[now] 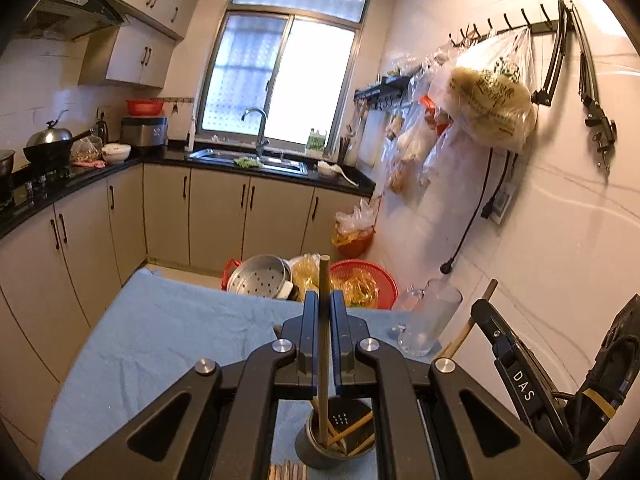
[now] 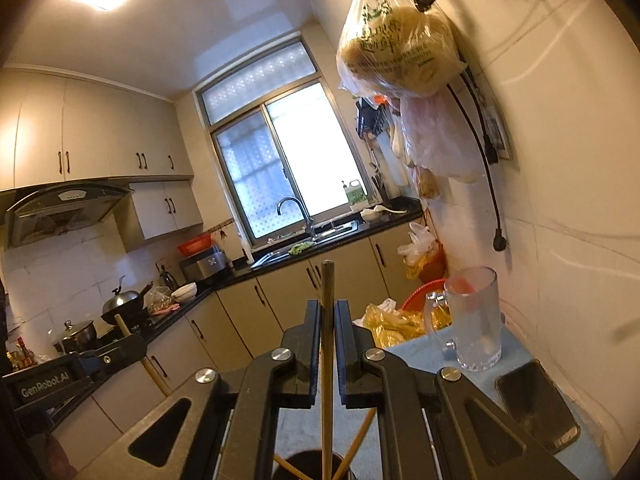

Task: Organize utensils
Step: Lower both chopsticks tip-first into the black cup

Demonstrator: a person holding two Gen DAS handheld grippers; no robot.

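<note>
Left gripper (image 1: 324, 320) and right gripper (image 2: 328, 320): jaws each clamped on an upright chopstick (image 1: 323, 344), long axis vertical, tips directly above the holder (image 1: 340, 436) near the worktop (image 1: 160, 332) edge.

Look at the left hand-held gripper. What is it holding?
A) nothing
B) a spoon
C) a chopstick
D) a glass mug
C: the left hand-held gripper is shut on a single chopstick, whose lower end hangs over the dark holder with more chopsticks in it.
</note>
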